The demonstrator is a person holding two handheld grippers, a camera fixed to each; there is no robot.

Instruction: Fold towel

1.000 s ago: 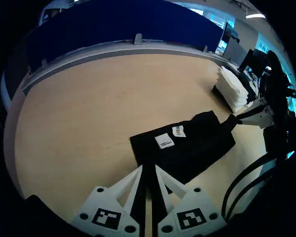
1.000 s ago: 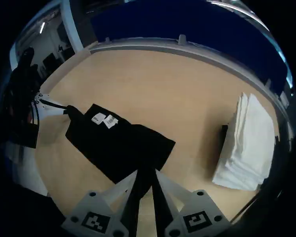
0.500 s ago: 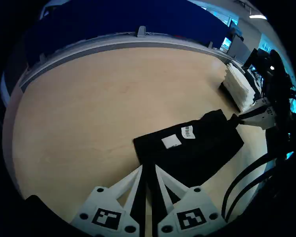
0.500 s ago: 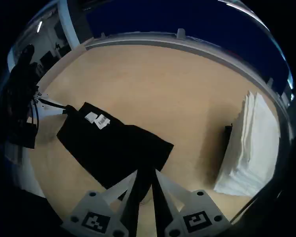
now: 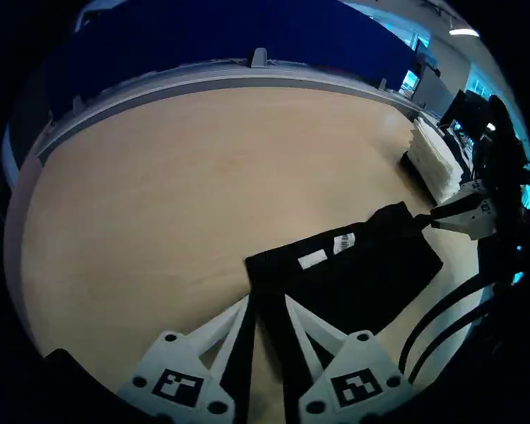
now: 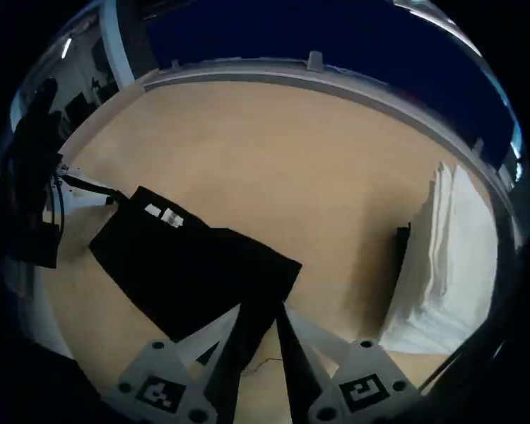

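- On the near half of the wooden table (image 5: 159, 191), the black towel (image 5: 350, 272) lies spread out between the two grippers, with two small white labels (image 5: 312, 258) on its upper face.
- Left gripper (image 5: 267, 304): the fingers are pressed together on one corner of the black towel, and dark cloth fills the gap between them.
- Right gripper (image 6: 259, 312): the fingers pinch another corner of the black towel in the same way. In the left gripper view this gripper appears at the far right end of the cloth.
- Both pinched corners are on the near side of the cloth. The edge with the white labels lies toward the far side.
- At the right of the table, a stack of folded white towels (image 6: 456, 261) stands well apart from the black towel. A dark object is just beside the stack, too dim to identify.
- Along the far edge of the table, a grey rail (image 5: 194, 81) runs in front of a blue partition (image 5: 215, 28).
- Black cables (image 5: 442, 318) hang at the near right in the left gripper view.
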